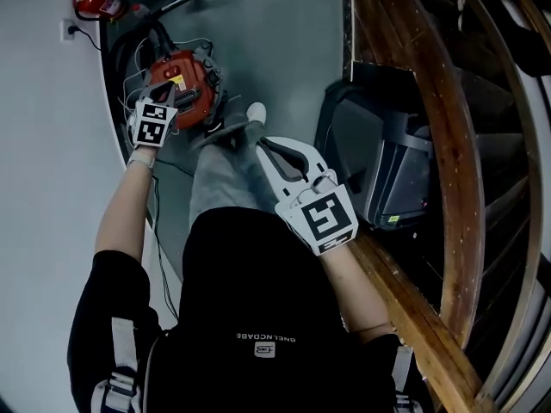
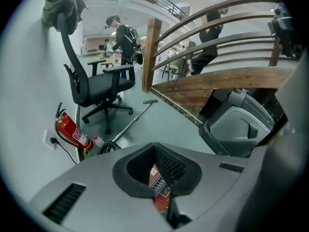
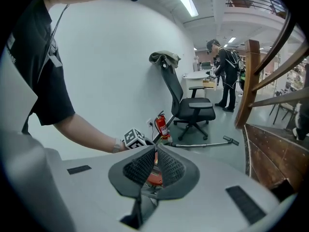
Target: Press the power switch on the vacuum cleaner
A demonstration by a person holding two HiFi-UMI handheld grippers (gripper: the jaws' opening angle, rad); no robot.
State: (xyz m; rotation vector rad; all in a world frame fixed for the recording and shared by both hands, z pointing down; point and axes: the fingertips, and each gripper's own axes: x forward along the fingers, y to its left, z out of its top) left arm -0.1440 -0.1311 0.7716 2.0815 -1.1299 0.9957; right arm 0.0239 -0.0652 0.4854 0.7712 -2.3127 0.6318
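Note:
The red vacuum cleaner [image 1: 188,83] sits on the grey floor by the wall, with a dark hose coiled behind it. My left gripper [image 1: 165,89] reaches over its top, jaws shut on nothing. In the left gripper view the closed tips [image 2: 155,145] meet, and the vacuum cleaner's red casing [image 2: 157,179] shows through the gap behind them. My right gripper [image 1: 263,142] hangs to the right of the vacuum cleaner over my knee, also shut and holding nothing. Its own view shows the red body [image 3: 153,175] past the closed tips [image 3: 155,149]. The switch itself is hidden.
A fire extinguisher [image 2: 72,132] stands by the wall under a socket. A black office chair [image 2: 96,86] and the vacuum wand [image 2: 133,122] lie further along the floor. A grey-black machine [image 1: 383,162] and a wooden stair railing [image 1: 448,144] close off the right. People stand far back.

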